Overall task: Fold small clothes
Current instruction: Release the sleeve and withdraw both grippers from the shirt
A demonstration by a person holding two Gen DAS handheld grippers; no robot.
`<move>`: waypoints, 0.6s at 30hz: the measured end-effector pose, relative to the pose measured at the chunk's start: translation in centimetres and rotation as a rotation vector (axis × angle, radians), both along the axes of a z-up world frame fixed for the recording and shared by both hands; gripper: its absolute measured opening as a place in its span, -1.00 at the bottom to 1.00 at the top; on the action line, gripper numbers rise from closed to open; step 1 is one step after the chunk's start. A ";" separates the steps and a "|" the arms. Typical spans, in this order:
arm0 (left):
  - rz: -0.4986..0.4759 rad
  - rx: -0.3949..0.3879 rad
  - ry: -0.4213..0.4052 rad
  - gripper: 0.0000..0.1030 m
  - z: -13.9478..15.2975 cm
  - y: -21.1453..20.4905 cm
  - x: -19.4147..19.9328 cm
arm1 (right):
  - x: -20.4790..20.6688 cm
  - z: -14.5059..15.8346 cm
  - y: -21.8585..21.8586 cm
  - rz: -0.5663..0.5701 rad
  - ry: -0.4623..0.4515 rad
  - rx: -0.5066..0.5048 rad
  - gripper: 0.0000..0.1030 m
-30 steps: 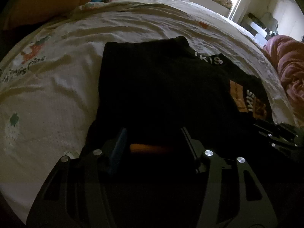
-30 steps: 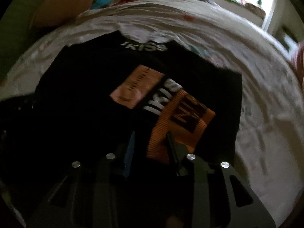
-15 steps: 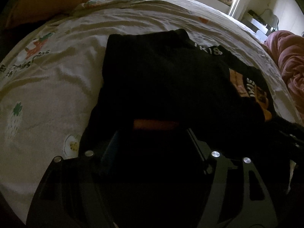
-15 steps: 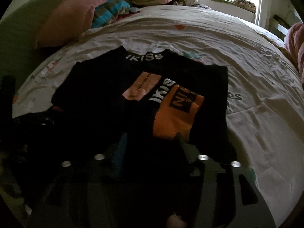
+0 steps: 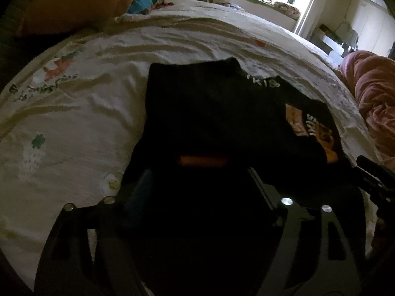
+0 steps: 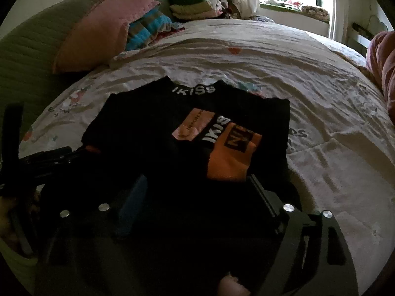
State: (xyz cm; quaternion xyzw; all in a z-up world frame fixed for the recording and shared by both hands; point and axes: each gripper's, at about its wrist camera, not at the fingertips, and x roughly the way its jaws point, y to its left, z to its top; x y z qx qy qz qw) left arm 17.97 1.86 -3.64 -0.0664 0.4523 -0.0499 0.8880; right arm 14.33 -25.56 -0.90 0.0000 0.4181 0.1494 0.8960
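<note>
We see a bed with a wrinkled printed sheet. A black top lies at mid-frame, a pink pillow upper left beside a striped cloth, a pink blanket at right.

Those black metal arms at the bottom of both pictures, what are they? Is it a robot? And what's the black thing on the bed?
Not a robot. A person holds a pinching tool in each hand, and each tool carries a small camera looking along its two fingers. One picture comes from the left gripper, the other from the right gripper.

The black thing is a small black top with an orange patch and white letters at the collar. It lies on a pale bedsheet printed with little drawings. Behind it are a pink pillow and a pile of folded clothes.

Nothing is held now: both tools' jaws are opening, with the top's near edge lying loose between them. The job is folding small clothes.
</note>
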 end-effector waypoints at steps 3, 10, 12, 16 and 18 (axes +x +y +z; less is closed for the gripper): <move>0.003 -0.002 -0.018 0.54 0.7 0.1 -0.5 | -0.3 0.6 0.1 -0.004 -0.016 0.003 0.77; 0.014 0.014 -0.064 0.81 2.3 0.2 -1.5 | -1.3 2.2 0.1 -0.018 -0.076 -0.006 0.88; 0.016 0.015 -0.075 0.81 2.7 0.2 -1.9 | -1.6 2.6 0.0 -0.024 -0.091 -0.005 0.88; 0.011 0.024 -0.092 0.81 3.4 0.0 -2.5 | -2.3 3.5 -0.1 -0.029 -0.113 0.005 0.88; 0.007 0.028 -0.100 0.81 3.7 0.0 -2.9 | -2.7 3.9 -0.1 -0.028 -0.122 0.005 0.88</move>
